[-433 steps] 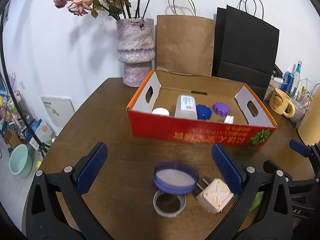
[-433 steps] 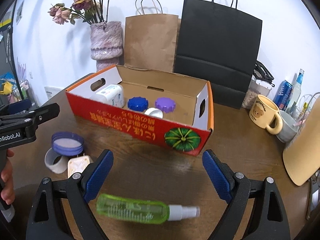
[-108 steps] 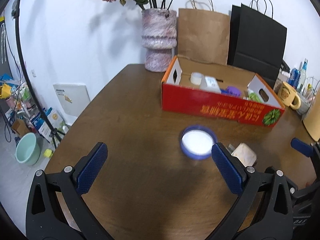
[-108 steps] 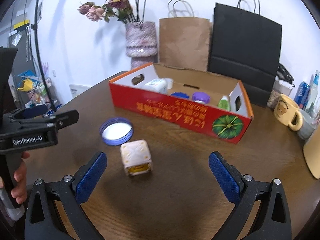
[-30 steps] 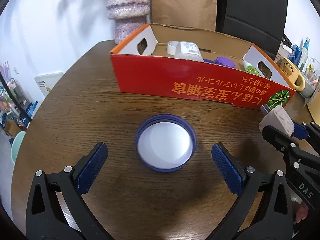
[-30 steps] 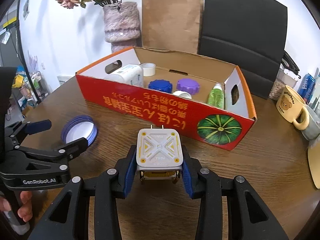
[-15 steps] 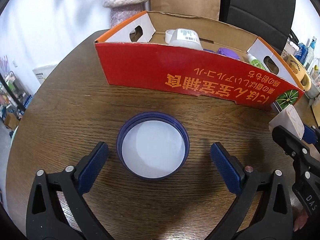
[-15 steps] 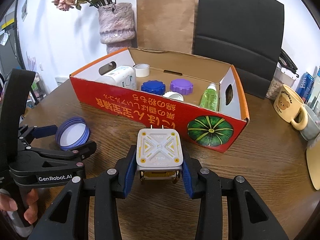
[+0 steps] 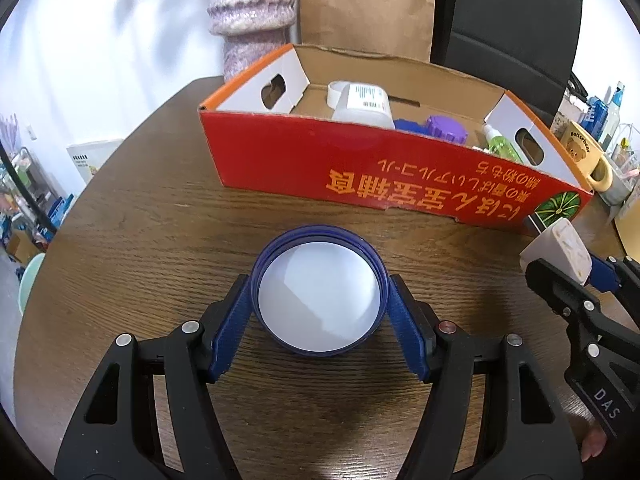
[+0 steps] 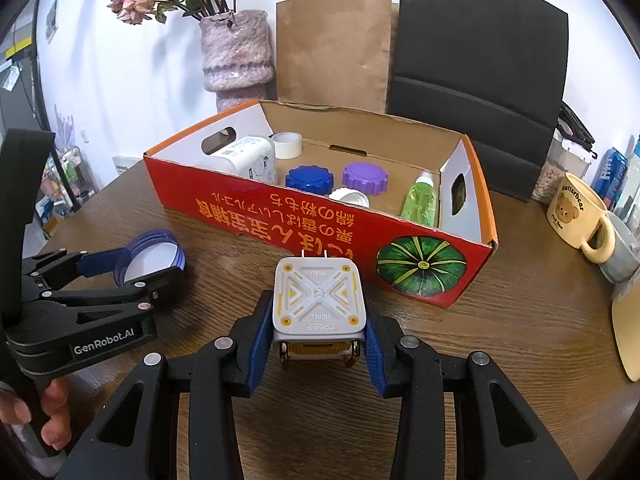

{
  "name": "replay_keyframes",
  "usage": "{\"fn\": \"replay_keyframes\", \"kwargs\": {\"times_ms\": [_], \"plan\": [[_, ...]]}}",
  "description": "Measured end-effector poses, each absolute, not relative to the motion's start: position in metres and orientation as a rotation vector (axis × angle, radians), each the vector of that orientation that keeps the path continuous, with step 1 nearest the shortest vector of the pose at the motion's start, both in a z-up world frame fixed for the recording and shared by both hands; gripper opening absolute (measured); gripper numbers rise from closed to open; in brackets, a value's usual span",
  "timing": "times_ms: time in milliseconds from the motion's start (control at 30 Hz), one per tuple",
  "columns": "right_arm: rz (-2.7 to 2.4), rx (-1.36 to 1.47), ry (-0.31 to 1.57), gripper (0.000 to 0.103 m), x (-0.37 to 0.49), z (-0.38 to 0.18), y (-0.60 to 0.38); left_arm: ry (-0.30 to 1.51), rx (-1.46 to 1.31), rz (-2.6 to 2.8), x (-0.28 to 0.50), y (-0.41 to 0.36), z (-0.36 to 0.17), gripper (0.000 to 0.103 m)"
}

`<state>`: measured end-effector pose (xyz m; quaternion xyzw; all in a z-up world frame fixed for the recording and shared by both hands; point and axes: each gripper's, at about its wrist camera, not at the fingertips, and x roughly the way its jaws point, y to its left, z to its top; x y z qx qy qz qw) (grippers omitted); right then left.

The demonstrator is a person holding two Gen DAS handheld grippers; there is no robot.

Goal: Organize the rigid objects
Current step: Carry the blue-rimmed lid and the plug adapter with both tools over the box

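On the dark wood-grain tabletop, at the left, the left gripper has its 2 ribbed blue pads set against opposite sides of a round blue plastic lid with a smooth white inner face; its jaws have just been closing, and they now clamp that lid, which lies flat and open side up on the wood just in front of the box. From the right wrist view the same lid sits between the black finger arms, with a person's fingers wrapped round the handle below. Behind stands a long red cardboard box with orange print and a green pumpkin picture, its raw brown interior holding, from left to right, a white label-wrapped bottle lying on its side, a white tape roll, a blue scalloped cap, a purple scalloped cap, a small white cap and a translucent green spray bottle. Further right, the right gripper is clamped on a squarish white plastic charger with yellow accents and 2 metal prongs, held in front of the box. At the far right stands a cream ceramic mug with a bear print.
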<state>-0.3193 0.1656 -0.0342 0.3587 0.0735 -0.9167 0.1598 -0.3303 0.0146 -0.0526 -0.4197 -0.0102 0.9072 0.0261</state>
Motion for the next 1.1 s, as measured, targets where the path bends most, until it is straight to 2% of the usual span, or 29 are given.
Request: {"fn": "replay_keyframes", "kwargs": {"times_ms": [533, 1100], "plan": [[-2.631, 0.946, 0.177, 0.045, -0.314, -0.016, 0.167, 0.007, -1.100, 2.904, -0.320, 0.017, -0.015, 0.063], [-2.690, 0.849, 0.138, 0.045, -0.332, 0.011, 0.179, -0.063, -0.990, 2.939, -0.342, 0.023, 0.013, 0.063]]}}
